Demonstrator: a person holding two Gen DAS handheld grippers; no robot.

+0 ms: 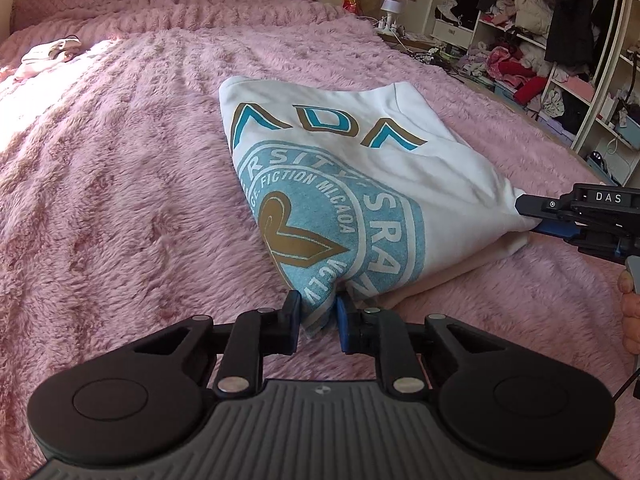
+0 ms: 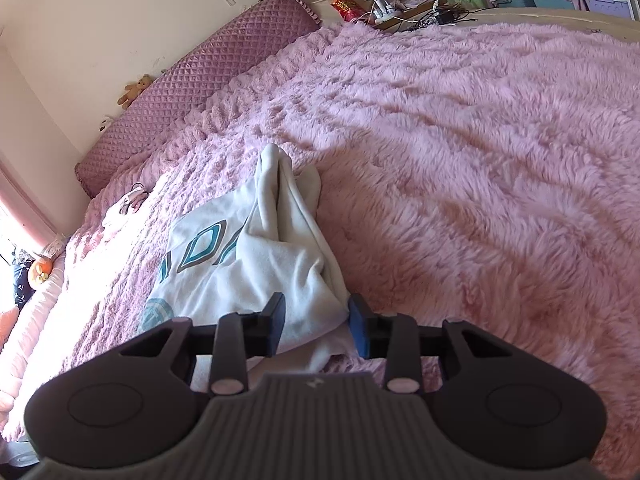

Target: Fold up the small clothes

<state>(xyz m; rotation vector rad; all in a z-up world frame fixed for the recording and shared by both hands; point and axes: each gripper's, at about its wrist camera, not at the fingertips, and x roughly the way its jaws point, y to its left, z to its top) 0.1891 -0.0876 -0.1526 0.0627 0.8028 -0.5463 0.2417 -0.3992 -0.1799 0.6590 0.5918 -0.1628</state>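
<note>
A white sweatshirt [image 1: 360,168] with a blue and gold printed emblem lies partly folded on the pink fluffy bed cover [image 1: 120,200]. My left gripper [image 1: 318,316] is shut on its near printed edge and lifts it slightly. My right gripper [image 1: 532,216] is shut on the sweatshirt's right corner, seen at the right of the left wrist view. In the right wrist view the right gripper [image 2: 316,320] pinches bunched white fabric of the sweatshirt [image 2: 280,256], whose far folds stretch away over the bed.
A pink quilted headboard [image 2: 192,92] runs along the wall. A small pale garment [image 1: 48,54] lies at the far left of the bed. A bedside table with a lamp [image 1: 390,10] and open shelves full of clothes [image 1: 560,40] stand to the right.
</note>
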